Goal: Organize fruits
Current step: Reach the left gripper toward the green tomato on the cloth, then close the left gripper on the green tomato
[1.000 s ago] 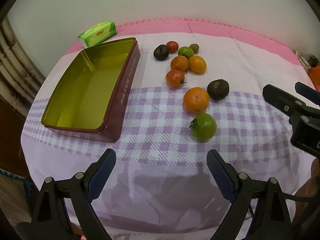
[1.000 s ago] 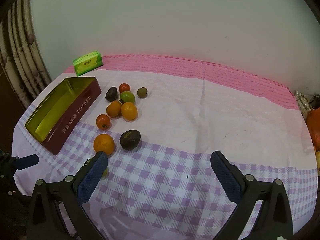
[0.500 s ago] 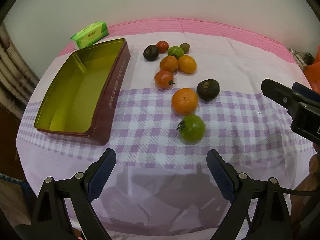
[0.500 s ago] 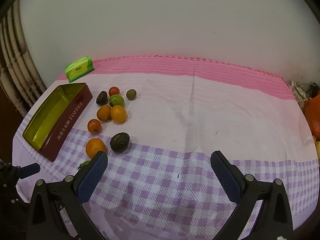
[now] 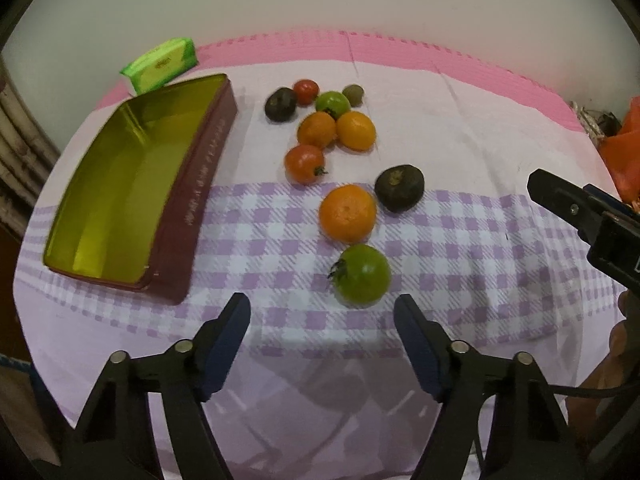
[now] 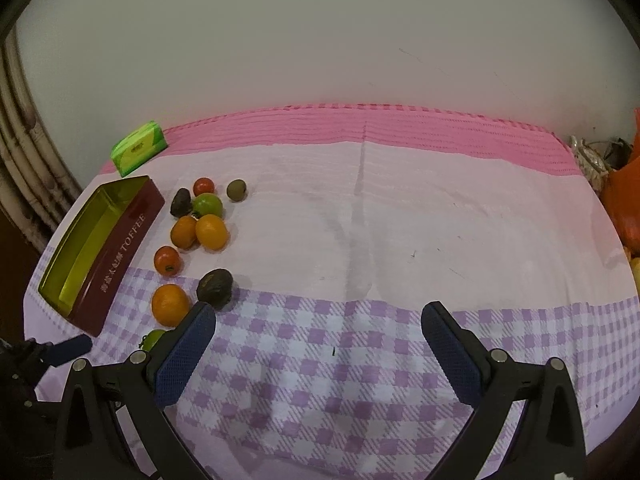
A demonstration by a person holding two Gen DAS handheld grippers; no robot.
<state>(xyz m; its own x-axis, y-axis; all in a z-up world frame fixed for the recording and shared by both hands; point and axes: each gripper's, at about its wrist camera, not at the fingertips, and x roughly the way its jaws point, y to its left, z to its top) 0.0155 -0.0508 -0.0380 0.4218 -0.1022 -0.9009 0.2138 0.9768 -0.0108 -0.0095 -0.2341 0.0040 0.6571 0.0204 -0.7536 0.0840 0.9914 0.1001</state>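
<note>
Several fruits lie loose on the cloth right of an open maroon toffee tin (image 5: 200,184) with a gold inside, which holds nothing. Nearest my open left gripper (image 5: 322,330) is a green tomato (image 5: 362,274), just ahead of the fingertips. Behind it sit an orange (image 5: 347,212), a dark avocado (image 5: 399,188), a red tomato (image 5: 304,163) and more fruit. My right gripper (image 6: 320,336) is open and empty over the checked cloth, right of the fruits; the avocado (image 6: 215,288) and orange (image 6: 170,305) lie by its left finger. The tin (image 6: 120,252) is at far left.
A green tissue pack (image 5: 160,65) lies behind the tin near the wall. An orange bag (image 6: 624,200) sits at the table's right edge. The table's front edge runs close under both grippers. My right gripper's finger (image 5: 568,204) shows at the right of the left wrist view.
My left gripper has moved forward and right, so the green tomato now lies closer, just ahead of its fingertips. My right gripper has swung slightly right; the fruits have shifted left in its view.
</note>
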